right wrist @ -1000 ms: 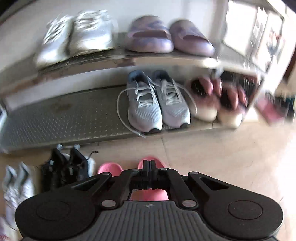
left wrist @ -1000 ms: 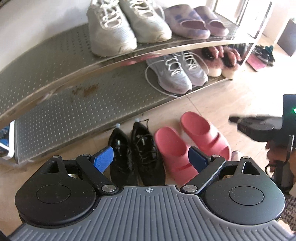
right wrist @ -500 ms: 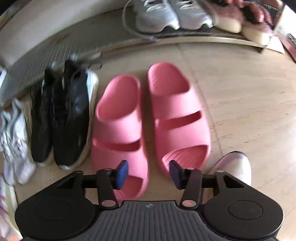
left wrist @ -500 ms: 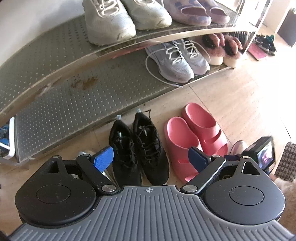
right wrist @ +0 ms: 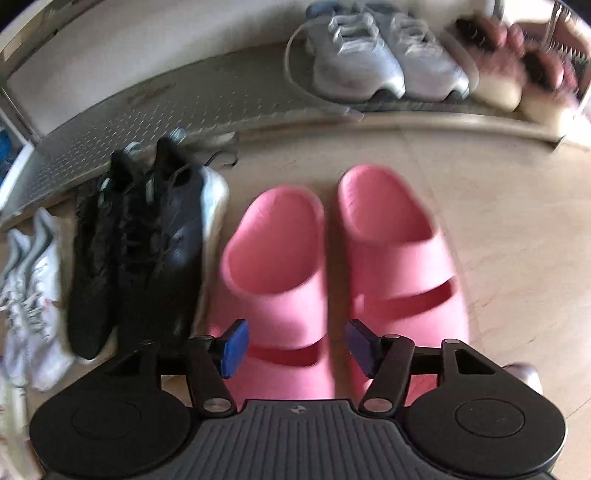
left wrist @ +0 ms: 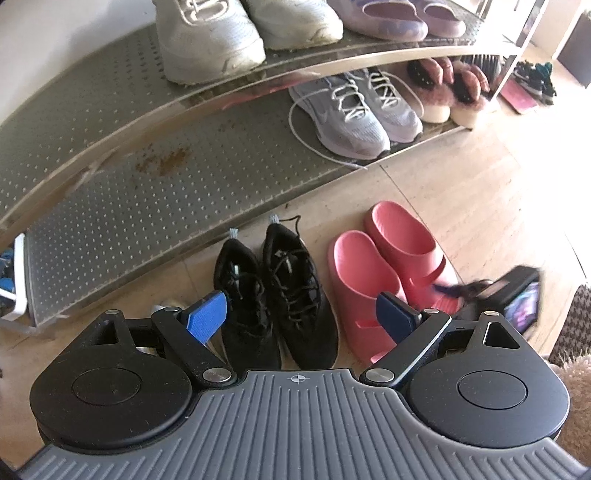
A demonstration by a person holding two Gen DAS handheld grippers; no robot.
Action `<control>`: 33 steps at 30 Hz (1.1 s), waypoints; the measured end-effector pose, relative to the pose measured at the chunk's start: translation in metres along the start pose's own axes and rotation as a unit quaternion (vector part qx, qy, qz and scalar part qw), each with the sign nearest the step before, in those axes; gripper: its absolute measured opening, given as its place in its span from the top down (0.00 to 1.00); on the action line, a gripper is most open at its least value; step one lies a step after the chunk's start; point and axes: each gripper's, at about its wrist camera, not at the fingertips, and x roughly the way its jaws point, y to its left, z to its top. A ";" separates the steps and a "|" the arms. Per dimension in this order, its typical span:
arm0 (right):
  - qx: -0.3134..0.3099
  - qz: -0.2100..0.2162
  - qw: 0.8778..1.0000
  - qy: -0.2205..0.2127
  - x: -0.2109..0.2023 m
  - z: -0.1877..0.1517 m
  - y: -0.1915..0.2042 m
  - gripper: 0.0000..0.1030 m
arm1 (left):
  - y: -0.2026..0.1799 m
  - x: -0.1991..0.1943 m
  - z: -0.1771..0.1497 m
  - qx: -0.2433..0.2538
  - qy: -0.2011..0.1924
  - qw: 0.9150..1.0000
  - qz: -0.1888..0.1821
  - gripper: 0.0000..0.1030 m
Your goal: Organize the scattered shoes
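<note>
A pair of pink slides [left wrist: 388, 273] lies on the wooden floor in front of a metal shoe rack [left wrist: 155, 206], with a pair of black sneakers [left wrist: 277, 291] to their left. My left gripper [left wrist: 301, 317] is open and empty, held above the black sneakers. My right gripper [right wrist: 295, 349] is open and empty, low over the toe end of the pink slides [right wrist: 280, 266]; its jaws straddle the left slide. It also shows in the left wrist view [left wrist: 491, 295], blurred, at the slides' near end.
The rack's top shelf holds white sneakers [left wrist: 207, 37] and purple slides [left wrist: 391, 18]; the lower shelf holds grey sneakers [left wrist: 351, 114] and furry slippers [left wrist: 450, 88]. White sneakers [right wrist: 29, 295] lie on the floor left of the black pair [right wrist: 140, 251]. The lower shelf's left half is bare.
My right gripper has swung down from facing the rack to just over the pink slides and has opened wider. My left gripper has drifted slightly back and stayed open.
</note>
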 end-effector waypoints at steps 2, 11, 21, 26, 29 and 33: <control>0.066 -0.010 0.998 -0.004 0.001 0.001 -0.024 0.47 | 0.001 0.001 0.001 -0.002 0.001 1.000 0.001 0.11; 0.093 0.016 0.995 0.032 0.030 0.009 -0.044 0.49 | 0.002 0.008 0.001 -0.001 0.010 1.000 0.003 0.11; 0.096 -0.018 0.992 0.074 0.035 -0.026 -0.057 0.53 | 0.001 0.013 0.005 -0.002 0.017 1.000 -0.001 0.11; 0.157 0.025 0.985 0.071 0.051 -0.032 -0.064 0.53 | -0.001 0.013 0.001 0.003 0.020 1.000 -0.003 0.11; 0.164 0.026 0.984 0.063 0.055 -0.040 -0.062 0.51 | 0.000 0.016 -0.003 0.001 0.028 1.000 0.003 0.11; 0.200 0.024 0.980 0.004 0.042 -0.033 -0.062 0.57 | 0.003 0.013 -0.006 -0.003 0.028 1.000 0.001 0.11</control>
